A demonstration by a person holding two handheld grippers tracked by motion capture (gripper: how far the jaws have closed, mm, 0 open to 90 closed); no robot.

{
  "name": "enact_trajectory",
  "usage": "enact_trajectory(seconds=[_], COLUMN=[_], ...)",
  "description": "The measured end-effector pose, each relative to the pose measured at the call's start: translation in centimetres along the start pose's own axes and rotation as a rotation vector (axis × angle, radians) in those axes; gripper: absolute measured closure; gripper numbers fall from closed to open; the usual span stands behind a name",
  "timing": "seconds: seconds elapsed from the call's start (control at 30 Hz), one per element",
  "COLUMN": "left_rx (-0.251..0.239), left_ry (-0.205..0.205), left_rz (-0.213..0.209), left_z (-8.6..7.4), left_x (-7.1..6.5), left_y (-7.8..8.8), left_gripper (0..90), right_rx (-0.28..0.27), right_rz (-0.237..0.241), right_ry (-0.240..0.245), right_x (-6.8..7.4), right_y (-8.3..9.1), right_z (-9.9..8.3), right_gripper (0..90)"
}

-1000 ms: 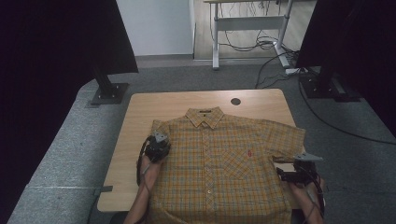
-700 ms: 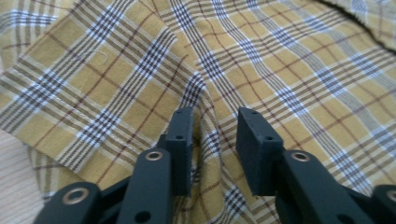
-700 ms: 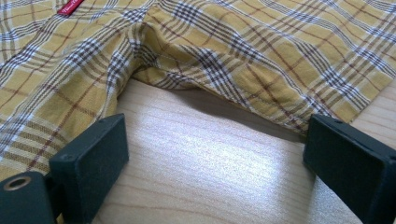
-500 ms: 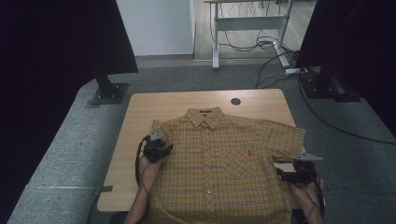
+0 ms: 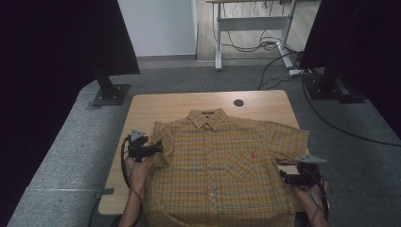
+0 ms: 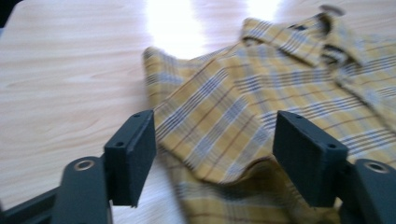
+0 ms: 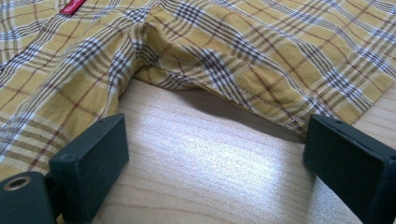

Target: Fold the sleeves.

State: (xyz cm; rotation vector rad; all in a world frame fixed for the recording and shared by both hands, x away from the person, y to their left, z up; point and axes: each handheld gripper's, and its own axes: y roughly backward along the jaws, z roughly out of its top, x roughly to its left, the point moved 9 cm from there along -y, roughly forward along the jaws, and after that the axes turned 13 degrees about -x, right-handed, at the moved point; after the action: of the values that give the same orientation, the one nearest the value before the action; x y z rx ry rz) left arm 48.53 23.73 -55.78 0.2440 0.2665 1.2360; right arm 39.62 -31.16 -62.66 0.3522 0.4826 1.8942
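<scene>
A yellow plaid short-sleeved shirt [image 5: 222,165] lies face up, collar away from me, on the wooden table [image 5: 156,106]. My left gripper [image 5: 160,147] is at the shirt's left sleeve [image 5: 161,137], which is folded in over the body. Its jaws have just been opening. In the left gripper view the sleeve hem [image 6: 224,140] lies between the jaws of the left gripper [image 6: 215,126] with neither pad pressing on it. My right gripper [image 5: 283,176] rests just below the right sleeve [image 5: 288,139]. In the right gripper view the right gripper [image 7: 217,135] stands wide open over bare wood, the sleeve hem [image 7: 261,98] just ahead.
A round cable hole [image 5: 238,102] sits near the table's far edge. Bare wood lies left of the shirt [image 6: 70,70]. Dark stands [image 5: 109,90] and cables [image 5: 279,52] are on the grey floor beyond the table.
My left gripper has moved leftward off the shirt's body toward the sleeve edge and its jaws have opened, letting go of the cloth. The right gripper has stayed put.
</scene>
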Motion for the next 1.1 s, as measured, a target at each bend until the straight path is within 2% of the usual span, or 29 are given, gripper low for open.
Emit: enact_trajectory(seconds=[0.03,0.07,0.2,0.43,0.57,0.77,0.97,1.1], left_rx=[0.000,0.013,0.043,0.092,0.138,0.168,0.151,0.122], left_ry=[0.000,0.003,0.015,0.029,0.001,-0.033,-0.083,-0.117], left_rz=[0.000,0.016,0.019,0.014,0.016,0.027,0.046,0.047], left_z=[0.0,-0.5,-1.4,-3.0,-4.1,-4.7,-4.1,-3.2], left_x=[0.0,0.5,1.0,1.0,0.7,0.2,-0.5,-1.6], left_y=[0.0,0.1,0.2,0.5,0.1,-1.1,-1.8,-2.1], left_gripper=[27.5,26.1,22.4,18.4,16.8,15.6,15.7,16.0], right_rx=[0.000,0.000,0.000,0.001,0.000,0.001,0.001,0.001], right_rz=[0.000,0.001,0.001,0.002,0.004,0.006,0.007,0.007], right_ry=[0.000,0.000,0.001,0.002,0.002,0.004,0.004,0.004], right_x=[0.0,0.0,0.0,0.0,0.1,0.1,0.1,0.1], right_y=[0.0,0.0,0.0,0.0,0.0,0.0,0.0,0.0], right_z=[0.0,0.0,0.0,0.0,0.0,0.0,0.0,0.0], right_gripper=[6.2,6.2,6.2,6.2,6.2,6.2,6.2,6.2])
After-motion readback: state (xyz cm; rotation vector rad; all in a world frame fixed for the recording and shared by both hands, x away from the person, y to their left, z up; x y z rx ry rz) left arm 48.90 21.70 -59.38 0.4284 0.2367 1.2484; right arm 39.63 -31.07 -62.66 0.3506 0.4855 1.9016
